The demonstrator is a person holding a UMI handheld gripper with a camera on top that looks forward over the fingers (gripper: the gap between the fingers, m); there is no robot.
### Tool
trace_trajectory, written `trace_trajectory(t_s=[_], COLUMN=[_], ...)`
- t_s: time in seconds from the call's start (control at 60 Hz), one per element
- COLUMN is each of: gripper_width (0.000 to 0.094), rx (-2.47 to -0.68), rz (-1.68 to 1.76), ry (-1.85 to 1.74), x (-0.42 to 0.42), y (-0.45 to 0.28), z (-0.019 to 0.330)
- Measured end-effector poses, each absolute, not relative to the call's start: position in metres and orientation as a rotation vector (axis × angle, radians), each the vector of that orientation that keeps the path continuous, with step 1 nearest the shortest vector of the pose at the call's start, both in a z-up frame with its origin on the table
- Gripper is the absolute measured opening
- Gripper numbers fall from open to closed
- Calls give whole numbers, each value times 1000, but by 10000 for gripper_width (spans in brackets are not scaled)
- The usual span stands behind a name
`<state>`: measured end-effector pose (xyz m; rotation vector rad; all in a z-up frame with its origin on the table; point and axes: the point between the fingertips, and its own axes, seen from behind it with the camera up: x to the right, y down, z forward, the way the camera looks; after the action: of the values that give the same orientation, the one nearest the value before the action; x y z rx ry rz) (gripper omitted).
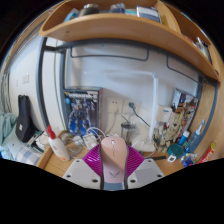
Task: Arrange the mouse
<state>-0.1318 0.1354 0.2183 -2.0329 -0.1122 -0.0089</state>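
A pale pink mouse (113,158) stands upright between my two fingers, well above the desk. My gripper (113,165) is shut on it: the magenta pads (94,160) press on both its sides. The lower end of the mouse is hidden between the fingers. The desk surface lies far below and beyond the fingers.
A wooden shelf (130,30) with several items spans overhead. Beyond the fingers stand a boxed figure kit (81,110) against the wall, a white bottle with a red cap (55,143), a black bag (23,120) at left, and cluttered bottles and cables (180,135) at right.
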Motion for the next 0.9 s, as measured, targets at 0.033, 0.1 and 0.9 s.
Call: trace_trajectory(t_s=[0.033,0.1,0.9], gripper_width=[263,264,693], rx=[-2064,-2134,-2459], rz=[-23,-30,-77], ry=[-103,-86,-45], x=[-119,-101,-90], y=[139,141,87], z=[200,157,1])
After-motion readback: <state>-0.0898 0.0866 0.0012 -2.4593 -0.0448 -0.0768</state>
